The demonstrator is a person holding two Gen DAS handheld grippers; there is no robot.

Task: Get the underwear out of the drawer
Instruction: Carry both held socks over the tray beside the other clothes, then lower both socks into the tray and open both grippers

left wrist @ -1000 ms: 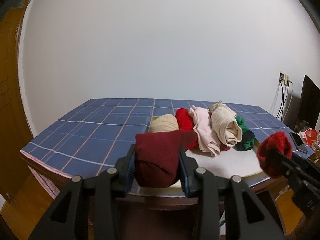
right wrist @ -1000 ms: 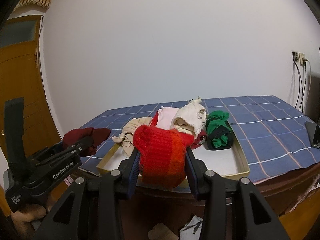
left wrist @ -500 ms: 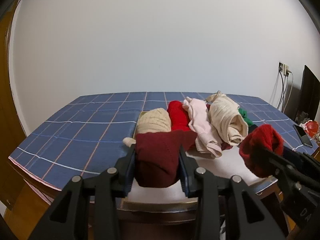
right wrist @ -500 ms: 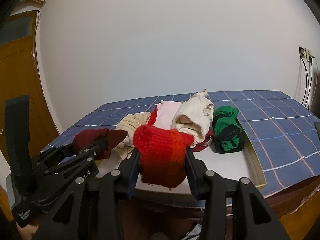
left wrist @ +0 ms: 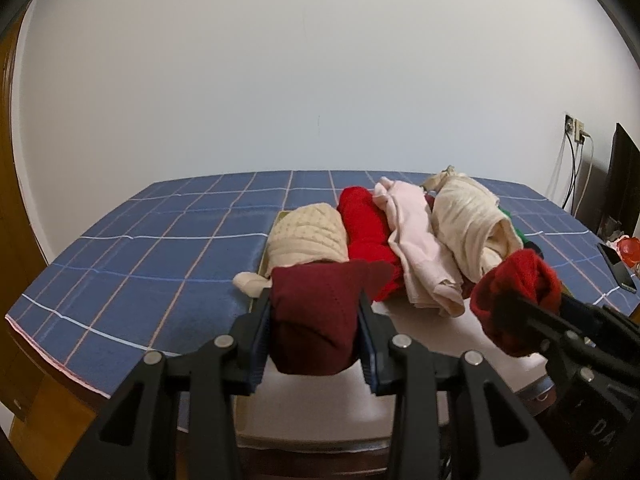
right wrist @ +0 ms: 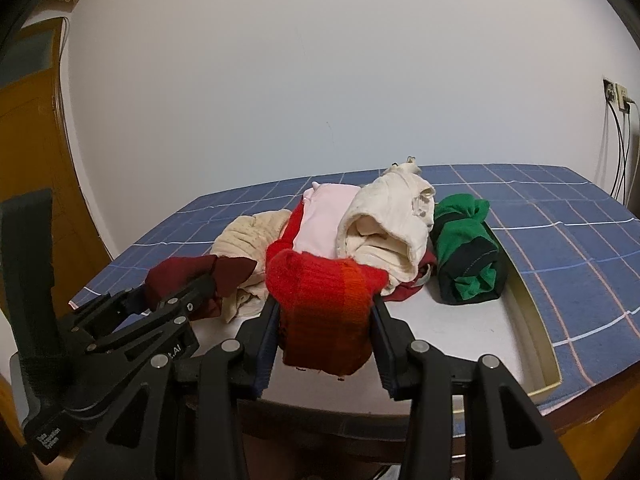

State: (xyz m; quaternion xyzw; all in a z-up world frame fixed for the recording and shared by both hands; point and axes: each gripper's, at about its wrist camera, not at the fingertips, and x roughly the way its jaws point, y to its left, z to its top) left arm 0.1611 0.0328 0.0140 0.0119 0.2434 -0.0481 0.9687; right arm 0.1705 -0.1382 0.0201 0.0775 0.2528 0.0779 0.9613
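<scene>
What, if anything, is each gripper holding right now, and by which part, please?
The left gripper clamps a dark red rolled garment across its middle. The right gripper clamps a bright red knitted roll across its middle, too.

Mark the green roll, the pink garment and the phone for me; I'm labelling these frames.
green roll (right wrist: 466, 258), right wrist view, middle of the bundle.
pink garment (left wrist: 416, 240), left wrist view, its folded middle.
phone (left wrist: 616, 266), left wrist view, its dark face.

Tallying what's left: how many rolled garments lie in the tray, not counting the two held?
5, possibly more hidden: beige, red, pink, cream, green, left to right.
</scene>
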